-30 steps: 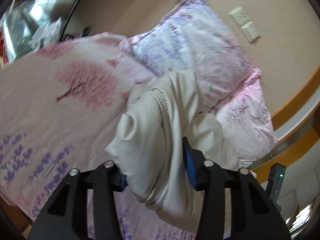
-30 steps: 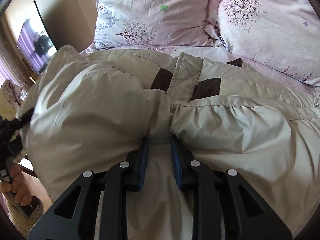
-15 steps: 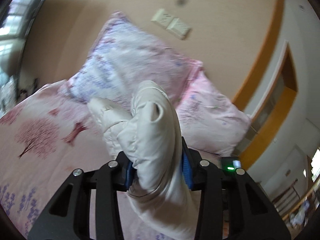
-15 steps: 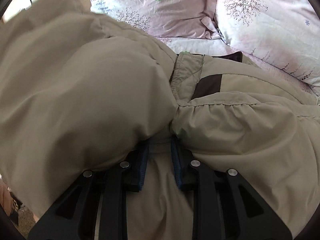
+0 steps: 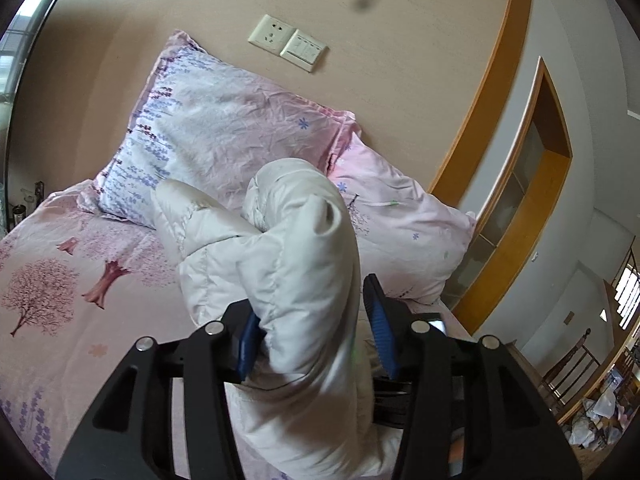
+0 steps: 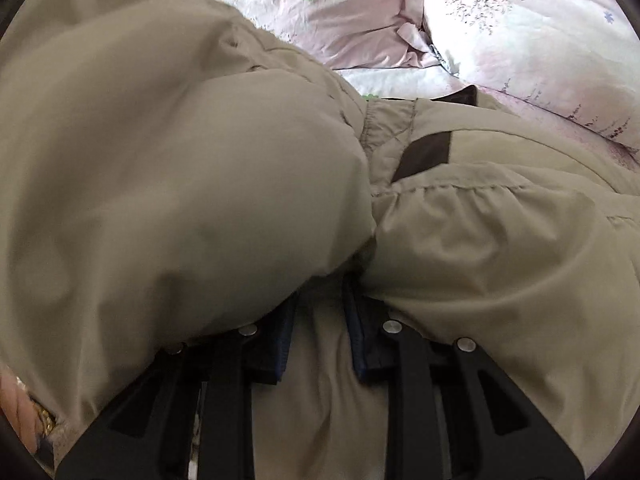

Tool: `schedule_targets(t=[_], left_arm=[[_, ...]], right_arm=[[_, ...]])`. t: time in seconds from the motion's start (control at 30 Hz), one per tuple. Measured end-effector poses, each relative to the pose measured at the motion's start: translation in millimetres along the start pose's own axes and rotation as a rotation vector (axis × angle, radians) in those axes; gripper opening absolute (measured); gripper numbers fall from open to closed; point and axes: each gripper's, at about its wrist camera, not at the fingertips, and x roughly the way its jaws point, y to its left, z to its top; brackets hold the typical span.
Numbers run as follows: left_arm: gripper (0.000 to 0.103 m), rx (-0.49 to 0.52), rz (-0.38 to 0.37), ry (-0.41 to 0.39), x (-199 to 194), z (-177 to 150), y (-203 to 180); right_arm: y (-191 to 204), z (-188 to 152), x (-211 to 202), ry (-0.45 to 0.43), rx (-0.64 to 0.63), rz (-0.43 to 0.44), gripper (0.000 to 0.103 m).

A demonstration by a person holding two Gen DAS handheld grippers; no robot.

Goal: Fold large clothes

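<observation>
Left gripper [image 5: 316, 320] loosening — right gripper [image 6: 320, 316] clamped

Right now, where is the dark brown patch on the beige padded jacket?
In the right wrist view, the dark brown patch sits right of centre on the beige padded jacket, above the gathered seam, below the floral pillows.

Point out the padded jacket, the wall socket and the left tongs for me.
padded jacket [image 5: 296, 264]: left wrist view, on the bunched quilted fabric.
wall socket [image 5: 269, 35]: left wrist view, on its white faceplate.
left tongs [image 5: 316, 332]: left wrist view, midway between the blue pads.
</observation>
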Motion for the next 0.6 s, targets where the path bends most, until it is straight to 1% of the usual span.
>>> schedule_targets(t=[0.07,0.17,0.2,0.3,0.33,0.4,0.43,0.47,0.53,0.6], left_arm=[[0.048,0.005,-0.008,0.002,3.4,-0.8,-5.5],[0.048,0.010,-0.034,-0.002,4.4,-1.6,-14.4],[0.048,0.012,-0.044,-0.003,4.2,-1.4,-17.2],[0.048,0.033,-0.070,-0.002,6.7,-2.4,-29.6],[0.048,0.040,-0.073,-0.001,7.9,-2.4,-33.1],[0.049,0.054,-0.082,0.002,11.5,-3.7,-40.6],[0.050,0.058,-0.083,0.005,13.8,-4.9,-43.9],[0.052,0.060,-0.080,0.009,16.0,-5.5,-46.7],[0.052,0.064,-0.080,0.024,21.0,-7.6,-51.6],[0.052,0.072,-0.096,0.027,22.8,-10.0,-58.4]], right_arm=[[-1.9,1.6,-1.6,0.001,-0.006,0.017,0.026],[-15.9,-5.0,-17.6,-0.018,0.040,0.071,0.025],[-22.3,-7.7,-26.8,-0.043,0.063,0.084,0.025],[-32.0,-6.3,-44.2,-0.112,0.109,0.083,0.025],[-30.7,-1.9,-42.6,-0.113,0.112,0.094,0.025],[-20.8,7.7,-29.6,-0.078,0.088,0.117,0.024],[-15.1,12.3,-18.7,-0.039,0.068,0.131,0.020],[-13.4,14.1,-10.1,-0.004,0.072,0.143,0.017],[-17.9,13.3,-16.3,-0.015,0.086,0.162,0.016],[-32.1,8.5,-37.0,-0.063,0.124,0.187,0.017]])
